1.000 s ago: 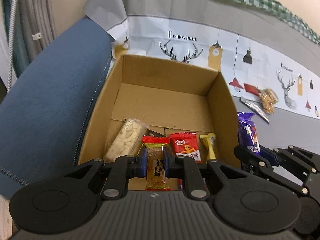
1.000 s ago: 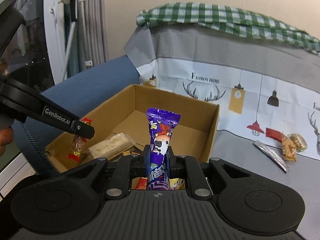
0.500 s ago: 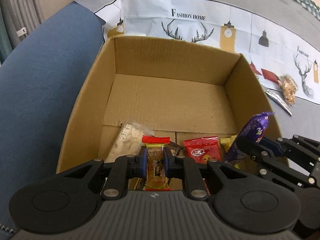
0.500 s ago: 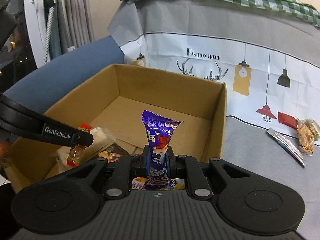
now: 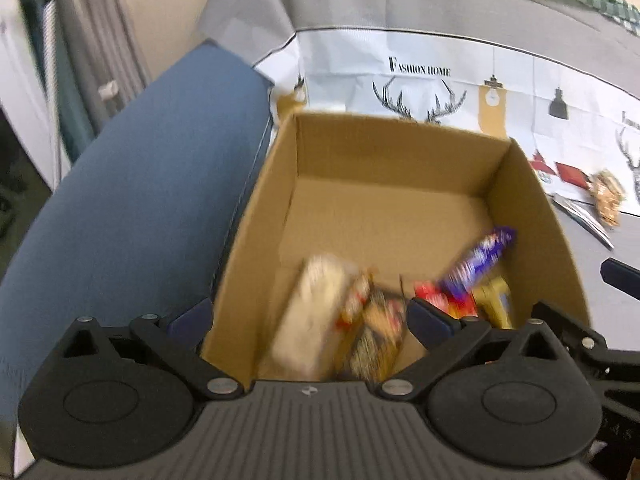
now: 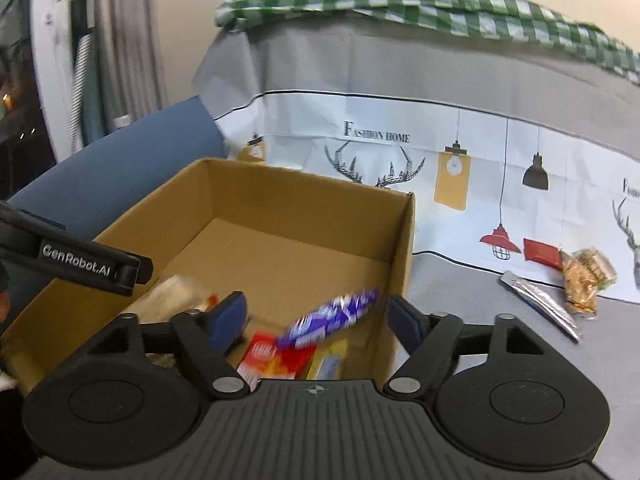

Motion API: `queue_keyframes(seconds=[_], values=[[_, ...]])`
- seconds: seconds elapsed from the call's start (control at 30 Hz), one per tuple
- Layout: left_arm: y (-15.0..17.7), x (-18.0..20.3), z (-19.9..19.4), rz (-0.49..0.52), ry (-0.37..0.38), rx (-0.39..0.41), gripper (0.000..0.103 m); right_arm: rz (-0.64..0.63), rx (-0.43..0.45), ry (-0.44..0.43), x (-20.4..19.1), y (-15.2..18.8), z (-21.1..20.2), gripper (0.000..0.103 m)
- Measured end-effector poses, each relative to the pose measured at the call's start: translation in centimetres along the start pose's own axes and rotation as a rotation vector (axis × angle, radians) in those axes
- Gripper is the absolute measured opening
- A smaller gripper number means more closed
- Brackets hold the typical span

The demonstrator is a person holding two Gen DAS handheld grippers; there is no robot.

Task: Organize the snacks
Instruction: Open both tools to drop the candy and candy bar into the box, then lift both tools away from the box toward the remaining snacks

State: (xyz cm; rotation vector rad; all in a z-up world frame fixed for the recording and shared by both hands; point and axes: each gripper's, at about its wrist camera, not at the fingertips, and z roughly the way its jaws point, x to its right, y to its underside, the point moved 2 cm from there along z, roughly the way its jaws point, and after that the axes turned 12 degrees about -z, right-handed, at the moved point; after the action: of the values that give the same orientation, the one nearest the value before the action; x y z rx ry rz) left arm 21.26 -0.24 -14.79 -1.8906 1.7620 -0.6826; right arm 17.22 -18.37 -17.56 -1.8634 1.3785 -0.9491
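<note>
L claw (image 5: 310, 316) & R claw (image 6: 316, 320) just opened, released; purple snack (image 6: 334, 316) loose over box (image 6: 400, 248).

Blurred snacks (image 5: 360, 320) in cardboard box (image 5: 400, 148)

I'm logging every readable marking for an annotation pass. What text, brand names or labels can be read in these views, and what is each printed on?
"FASHION HOME": on the printed cloth behind the cardboard box, above the antlers.
"GenRobot.AI": on the left gripper's finger, seen in the right wrist view.
Purple snack packet and the other snack wrappers in the box: print too blurred to read.
</note>
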Motion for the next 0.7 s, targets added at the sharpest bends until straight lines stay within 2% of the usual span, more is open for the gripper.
queue_keyframes(seconds=[0.1, 0.23, 0.37, 0.57, 0.7], values=[[3.0, -0.5, -3.0, -0.010, 0.007, -0.026, 0.103, -0.019, -0.007, -0.029, -1.1, 0.9, -4.1, 0.090], [6.6, -1.4, -6.8, 0.000, 0.011, -0.047, 0.103, -0.011, -0.009, -0.073, -2.8, 2.2, -9.5, 0.092], [9.2, -2.0, -10.1, 0.046, -0.004, -0.007, 0.103, 0.020, 0.001, -0.107, -4.2, 3.2, -13.9, 0.093], [12.0, -2.1, -14.5, 0.006, 0.003, 0.050, 0.103, -0.019, 0.063, -0.111, -6.0, 3.8, -18.6, 0.095], [12.5, -2.2, -16.6, -0.012, 0.021, 0.085, 0.103, -0.023, 0.105, -0.086, -6.0, 4.3, -21.1, 0.096]])
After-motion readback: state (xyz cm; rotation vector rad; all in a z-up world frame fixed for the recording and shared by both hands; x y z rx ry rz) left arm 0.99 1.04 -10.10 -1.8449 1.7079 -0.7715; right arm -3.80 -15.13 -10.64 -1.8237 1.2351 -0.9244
